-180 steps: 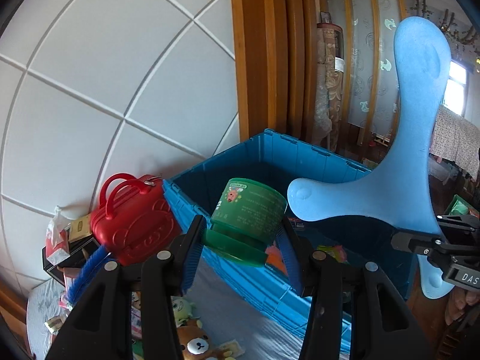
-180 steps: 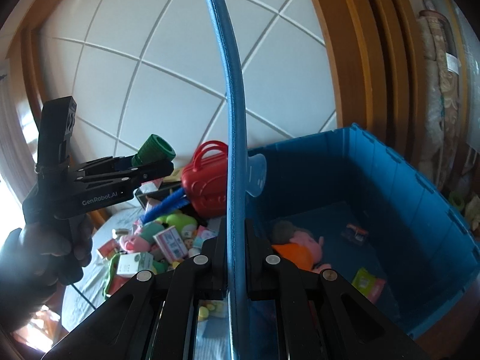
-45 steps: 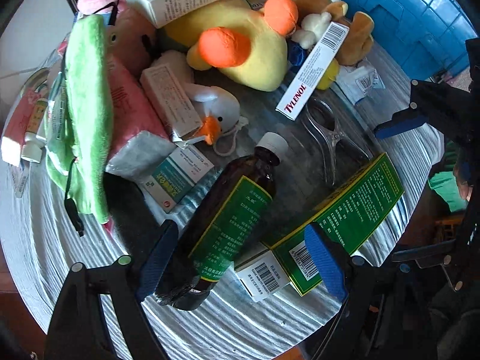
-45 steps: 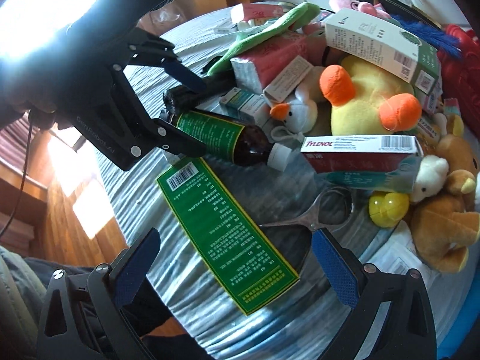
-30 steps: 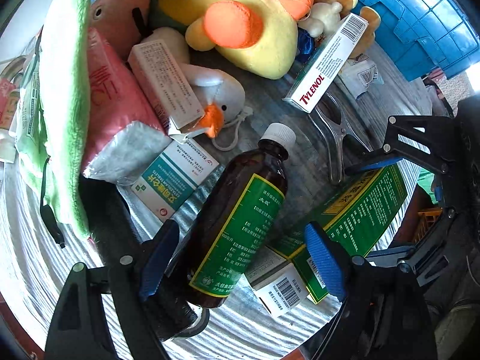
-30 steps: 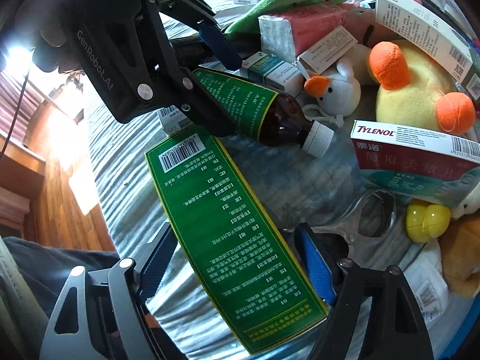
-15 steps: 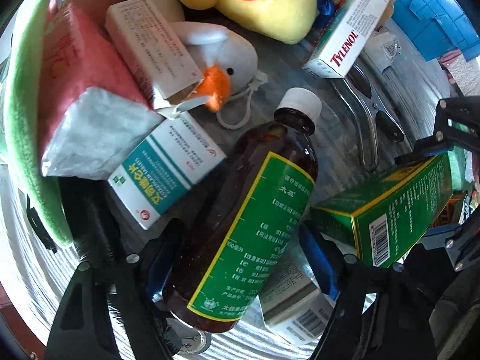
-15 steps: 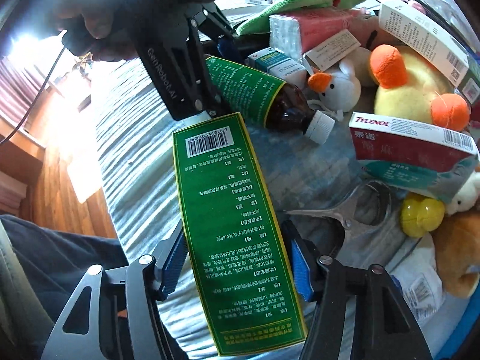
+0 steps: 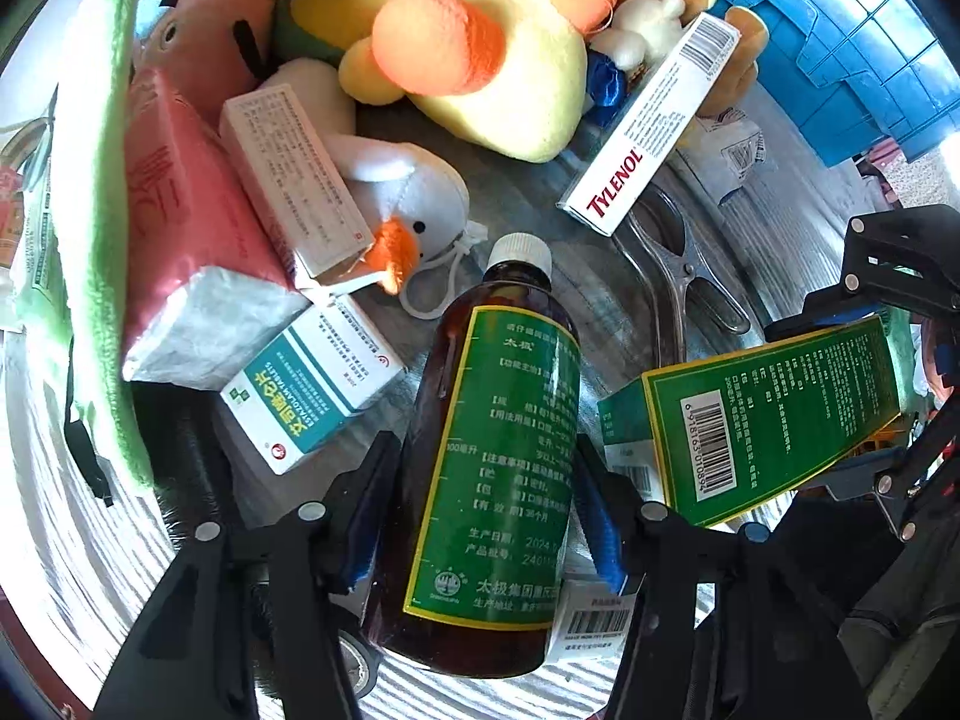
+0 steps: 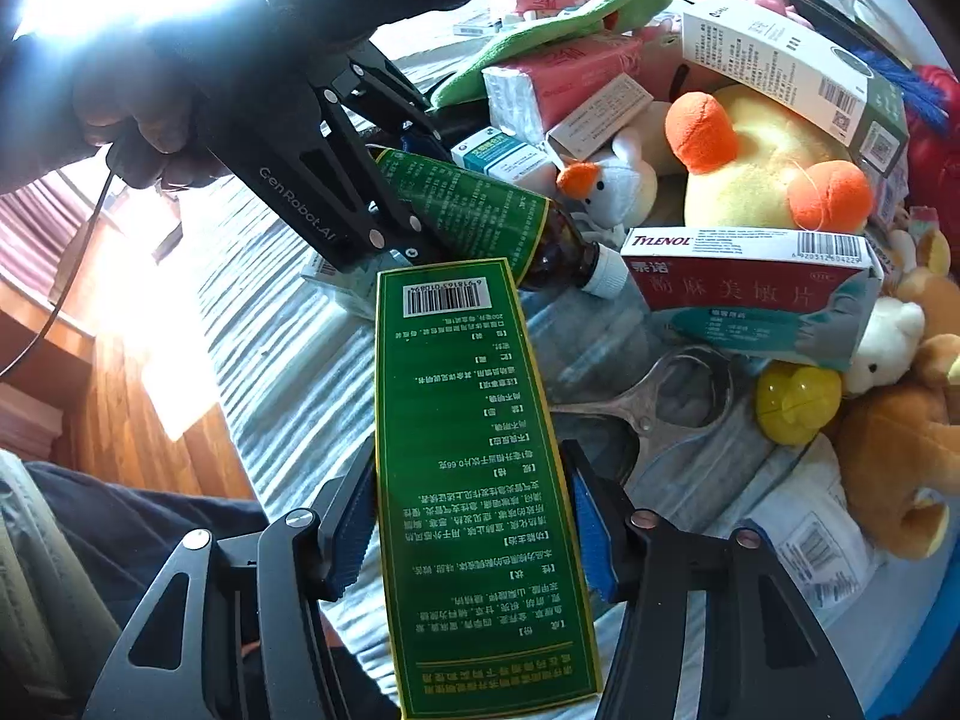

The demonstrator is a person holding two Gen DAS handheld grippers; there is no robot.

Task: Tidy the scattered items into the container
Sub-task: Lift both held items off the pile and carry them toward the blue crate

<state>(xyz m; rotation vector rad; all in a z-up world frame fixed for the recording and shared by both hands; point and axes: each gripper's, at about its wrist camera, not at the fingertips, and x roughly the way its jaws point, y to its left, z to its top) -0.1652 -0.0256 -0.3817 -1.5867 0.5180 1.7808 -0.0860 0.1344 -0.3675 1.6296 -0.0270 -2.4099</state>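
A brown medicine bottle with a green label and white cap lies on the grey striped tabletop. My left gripper points steeply down over it, jaws closing, and both blue pads press the bottle's sides. A long green carton sits between the pads of my right gripper, whose jaws are still closing; the carton hangs tilted above the table. In the left wrist view the carton shows at right. The blue container stands at the far right.
Crowded behind the bottle are a Tylenol box, a yellow duck plush, a white duck toy, a teal box, a pink tissue pack and metal tongs. A brown bear plush lies right. The table edge drops to wood floor.
Both pairs of jaws narrowed. The left pads came in against the bottle. The right gripper took hold of the green carton and lifted it off the table.
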